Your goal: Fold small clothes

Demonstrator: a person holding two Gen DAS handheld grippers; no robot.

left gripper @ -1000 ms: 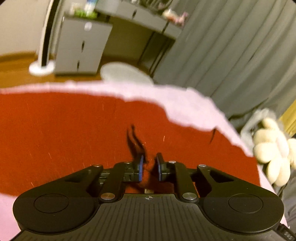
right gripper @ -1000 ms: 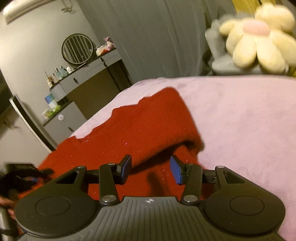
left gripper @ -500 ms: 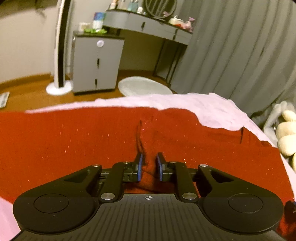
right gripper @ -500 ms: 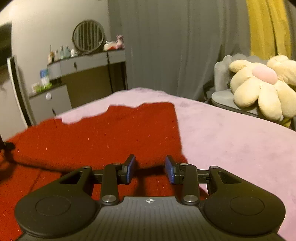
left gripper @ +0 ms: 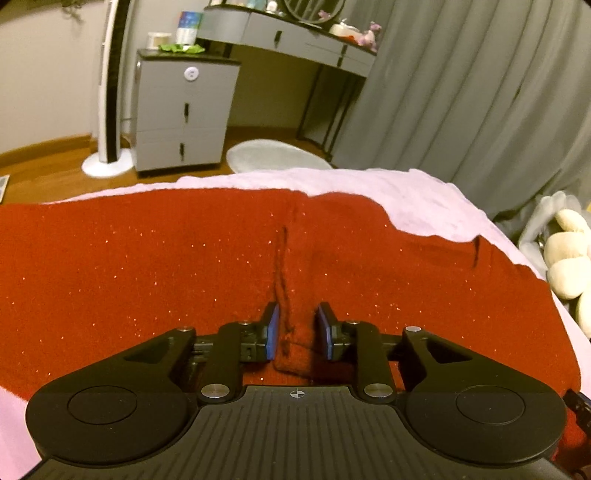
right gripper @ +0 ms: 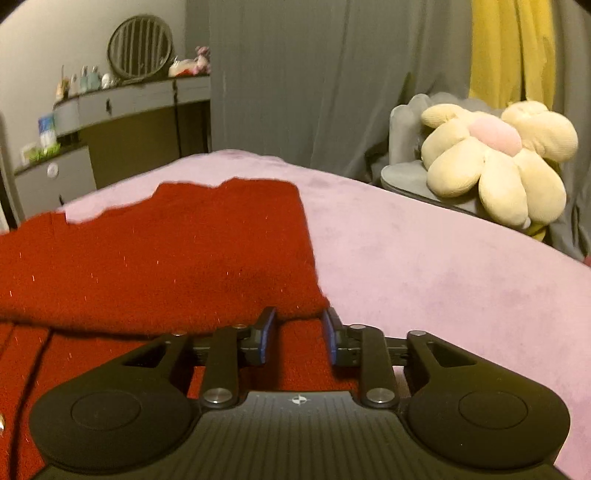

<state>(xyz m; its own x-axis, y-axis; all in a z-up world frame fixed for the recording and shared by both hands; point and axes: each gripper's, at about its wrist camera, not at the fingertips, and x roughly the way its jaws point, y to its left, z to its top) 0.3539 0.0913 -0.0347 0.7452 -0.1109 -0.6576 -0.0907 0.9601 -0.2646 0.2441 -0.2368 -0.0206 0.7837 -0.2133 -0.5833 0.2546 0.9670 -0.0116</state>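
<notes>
A red sparkly knit garment [left gripper: 147, 266] lies spread on the pink bed cover [left gripper: 369, 181]. In the left wrist view my left gripper [left gripper: 297, 317] has its jaws a little apart around a raised ridge of the red fabric [left gripper: 291, 332], which sits loose between the blue pads. In the right wrist view the garment [right gripper: 166, 243] has a folded-over layer. My right gripper [right gripper: 298, 325] is open at the folded layer's near right corner, with red fabric between and under the pads.
A grey drawer cabinet [left gripper: 181, 114], white tower fan [left gripper: 109, 92], vanity desk [left gripper: 288, 33] and white rug [left gripper: 273, 157] stand beyond the bed. Grey curtains [left gripper: 461, 92] hang on the right. A flower plush [right gripper: 495, 155] sits on a grey chair [right gripper: 406, 173].
The left jaws have widened from pinching the fabric ridge; the ridge has sunk flatter. The right gripper has lowered to the folded edge, its jaws slightly narrower than a second ago.
</notes>
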